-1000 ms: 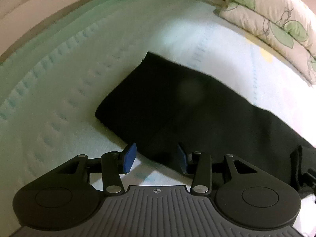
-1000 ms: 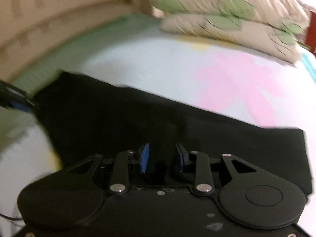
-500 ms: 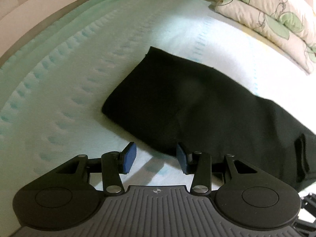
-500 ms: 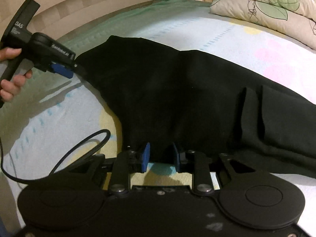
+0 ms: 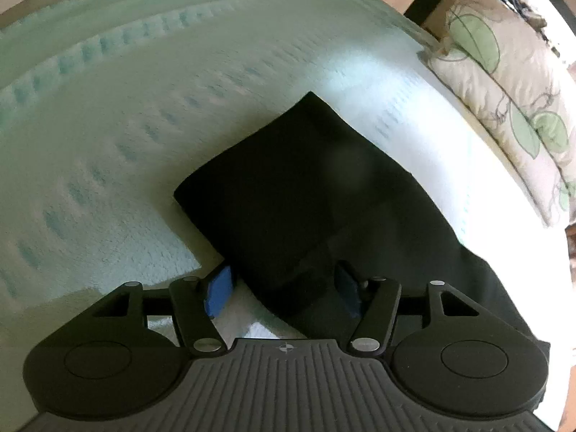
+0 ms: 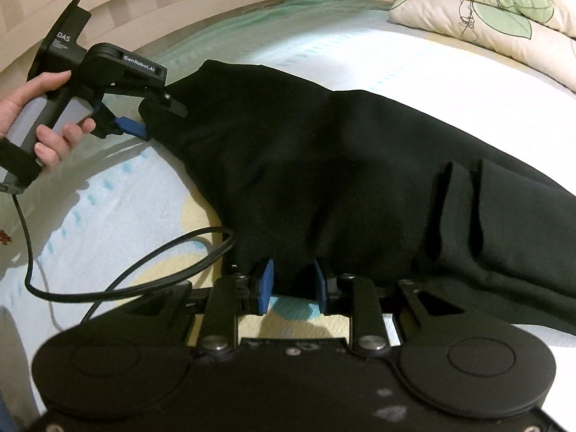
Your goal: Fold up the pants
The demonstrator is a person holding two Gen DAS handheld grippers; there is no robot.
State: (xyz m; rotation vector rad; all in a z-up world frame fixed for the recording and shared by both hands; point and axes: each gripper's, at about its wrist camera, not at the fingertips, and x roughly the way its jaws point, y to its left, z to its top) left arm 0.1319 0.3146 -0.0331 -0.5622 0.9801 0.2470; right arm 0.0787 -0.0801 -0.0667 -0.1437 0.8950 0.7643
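two grippers are set at the near edge of the black pants (image 6: 324, 165), which lie spread flat on the bed (image 5: 108, 144). the left gripper (image 5: 284, 288) is held with its jaws wide apart, and one corner of the cloth lies between them but is not yet pinched. the right gripper (image 6: 292, 282) is held with its jaws partly open around a bit of the edge, and it cannot be told if the cloth is truly squeezed. seen from the right wrist, the left gripper (image 6: 158, 118) is at the far left corner of the pants. the step in hand looks like the grab before a fold. next, both jaws should be shut on the edge, and the edge should be lifted and carried over. no boxes or baskets are seen. two pillows (image 6: 486, 10) are stacked at the head of the bed, well apart from the pants.
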